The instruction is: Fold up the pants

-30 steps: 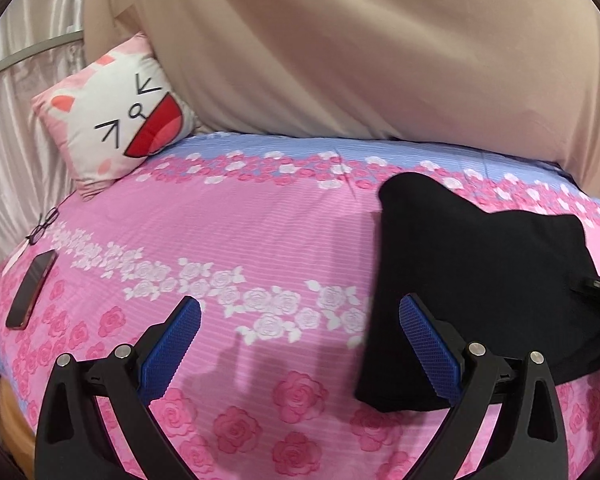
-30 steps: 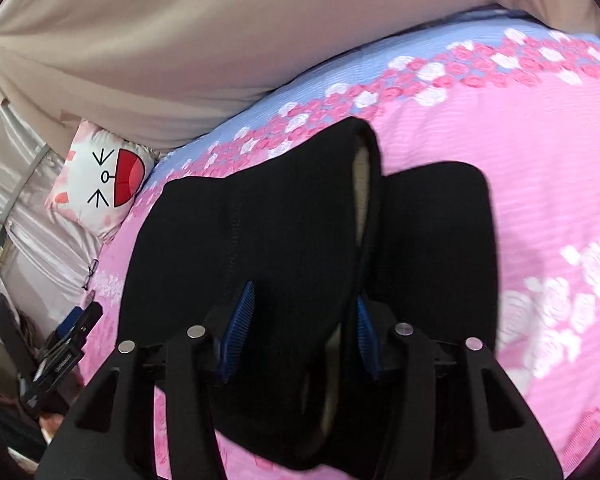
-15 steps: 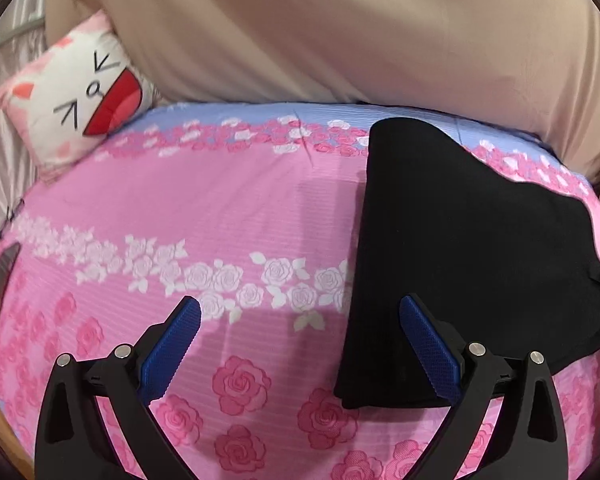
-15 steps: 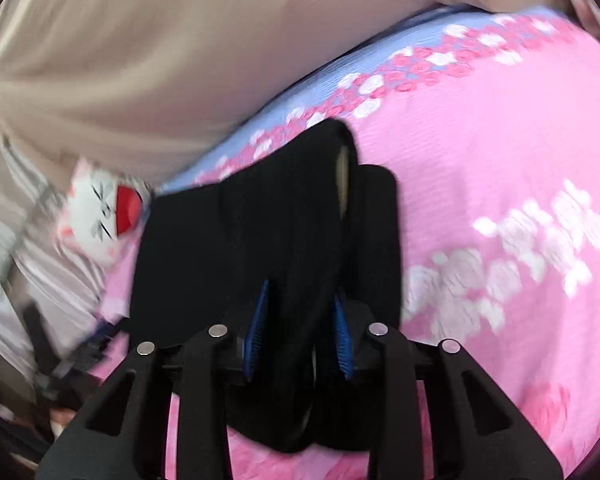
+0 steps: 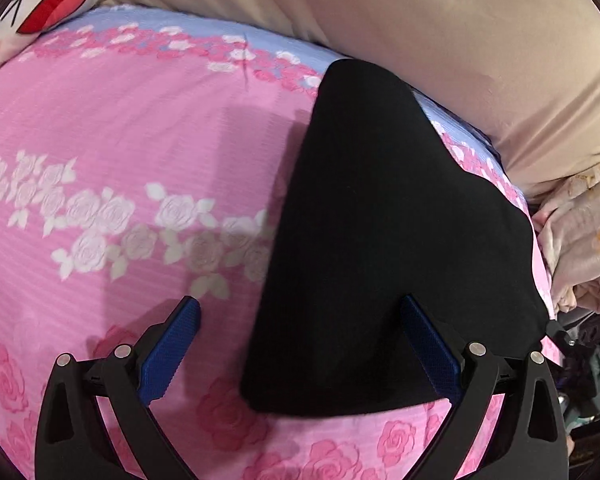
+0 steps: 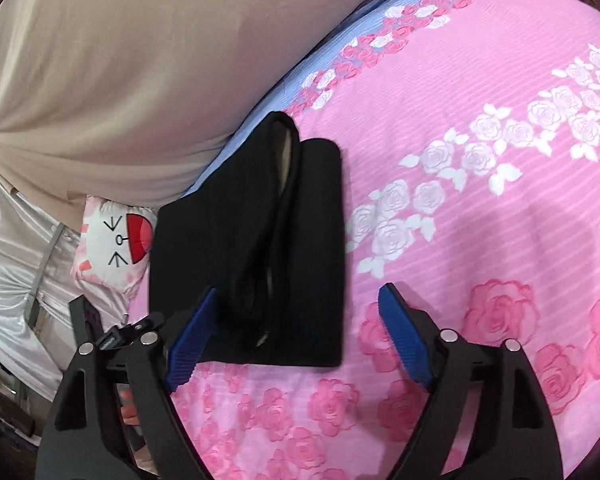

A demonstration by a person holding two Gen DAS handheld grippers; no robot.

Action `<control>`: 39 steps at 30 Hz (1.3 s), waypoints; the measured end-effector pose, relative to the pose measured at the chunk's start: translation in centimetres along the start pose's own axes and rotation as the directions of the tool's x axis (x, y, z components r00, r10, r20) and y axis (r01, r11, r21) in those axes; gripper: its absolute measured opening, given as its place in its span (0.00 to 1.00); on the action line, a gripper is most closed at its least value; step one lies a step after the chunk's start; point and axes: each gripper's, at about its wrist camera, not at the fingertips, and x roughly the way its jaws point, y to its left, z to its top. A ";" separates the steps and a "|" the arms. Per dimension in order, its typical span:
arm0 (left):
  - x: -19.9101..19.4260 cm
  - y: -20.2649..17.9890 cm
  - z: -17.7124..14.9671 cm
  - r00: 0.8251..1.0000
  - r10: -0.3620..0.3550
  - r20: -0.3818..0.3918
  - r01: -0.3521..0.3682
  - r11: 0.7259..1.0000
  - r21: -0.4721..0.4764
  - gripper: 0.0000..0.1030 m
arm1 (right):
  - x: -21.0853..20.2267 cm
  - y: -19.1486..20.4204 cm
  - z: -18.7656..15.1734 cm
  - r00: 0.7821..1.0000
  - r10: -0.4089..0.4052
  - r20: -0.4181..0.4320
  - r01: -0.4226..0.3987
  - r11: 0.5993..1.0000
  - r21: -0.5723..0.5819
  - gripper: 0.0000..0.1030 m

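Black pants (image 5: 380, 240) lie folded on bed's pink rose sheet (image 5: 120, 140), near beige curtain (image 5: 420, 20). Left gripper (image 5: 300, 344) spread wide, empty, near hem between fingers. Right gripper (image 6: 296, 332) released, hovering over waistband end. Cat pillow (image 6: 116, 240) beyond pants.

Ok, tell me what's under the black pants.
The black pants lie on the pink rose-print bedsheet, which shows all around them. Whatever is directly beneath the fabric is covered and cannot be seen.

No readable text, label, brand or number shows in either view.
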 end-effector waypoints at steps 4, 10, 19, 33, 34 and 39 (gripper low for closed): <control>1.2 -1.5 0.5 1.000 0.015 -0.004 -0.015 0.998 0.063 0.95 | 1.9 1.8 0.1 0.999 -0.026 -0.034 0.024 0.998 -0.059 0.87; 1.4 -3.5 0.8 1.000 0.022 -0.004 -0.021 0.990 0.139 0.60 | 4.1 4.3 -0.6 0.995 -0.098 -0.029 0.093 0.984 -0.151 0.47; -5.1 -1.6 -1.2 0.979 -0.177 -0.105 0.187 0.979 0.087 0.32 | -2.2 6.9 -3.8 0.999 -0.042 -0.029 0.035 0.976 -0.217 0.39; -15.1 -3.3 1.1 0.940 0.075 0.332 -0.131 0.980 0.148 0.58 | -8.8 12.1 -3.1 0.956 -0.115 0.270 0.210 0.912 -0.353 0.55; -14.0 -4.3 2.1 0.949 0.049 0.310 -0.103 0.982 0.158 0.58 | -6.6 13.9 -2.4 0.971 -0.075 0.228 0.163 0.903 -0.397 0.49; 0.7 -7.2 4.2 0.978 0.203 0.042 -0.207 0.951 0.231 0.58 | 5.4 14.6 -0.6 0.978 -0.202 0.049 0.202 0.863 -0.463 0.36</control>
